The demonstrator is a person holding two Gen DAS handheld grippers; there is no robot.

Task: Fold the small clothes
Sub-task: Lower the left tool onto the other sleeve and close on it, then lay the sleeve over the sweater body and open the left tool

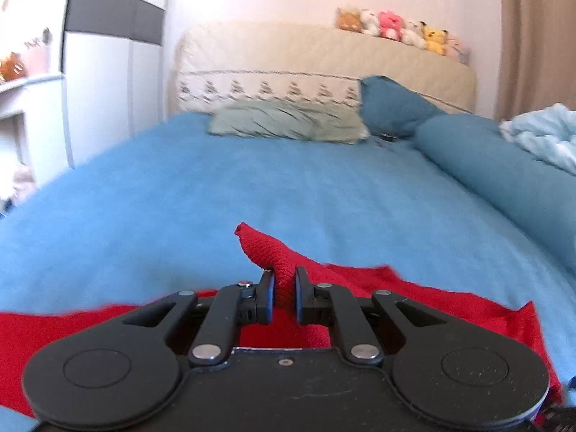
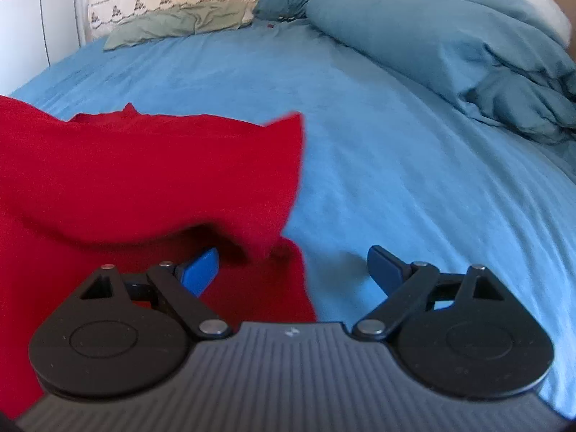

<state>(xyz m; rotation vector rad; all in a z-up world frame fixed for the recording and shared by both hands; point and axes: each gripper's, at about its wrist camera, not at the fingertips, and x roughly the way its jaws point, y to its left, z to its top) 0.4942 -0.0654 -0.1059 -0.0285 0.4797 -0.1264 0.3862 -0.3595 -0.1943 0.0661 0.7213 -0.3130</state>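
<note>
A red knit garment (image 1: 414,306) lies on the blue bed sheet (image 1: 252,187). My left gripper (image 1: 284,295) is shut on a pinched fold of the garment, and a red tip sticks up past the pads. In the right wrist view the same red garment (image 2: 144,172) fills the left half, with a raised edge and a pointed corner lifted off the sheet. My right gripper (image 2: 293,266) is open wide at the garment's right edge. Its left finger (image 2: 199,270) sits under a hanging fold; its right finger (image 2: 387,268) is over bare blue sheet (image 2: 396,165).
A grey-green pillow (image 1: 288,126) and a teal pillow (image 1: 392,104) lie at the headboard (image 1: 306,61), with plush toys (image 1: 396,28) on top. A teal duvet (image 2: 450,39) is bunched along the right side. A white wardrobe (image 1: 108,72) stands on the left.
</note>
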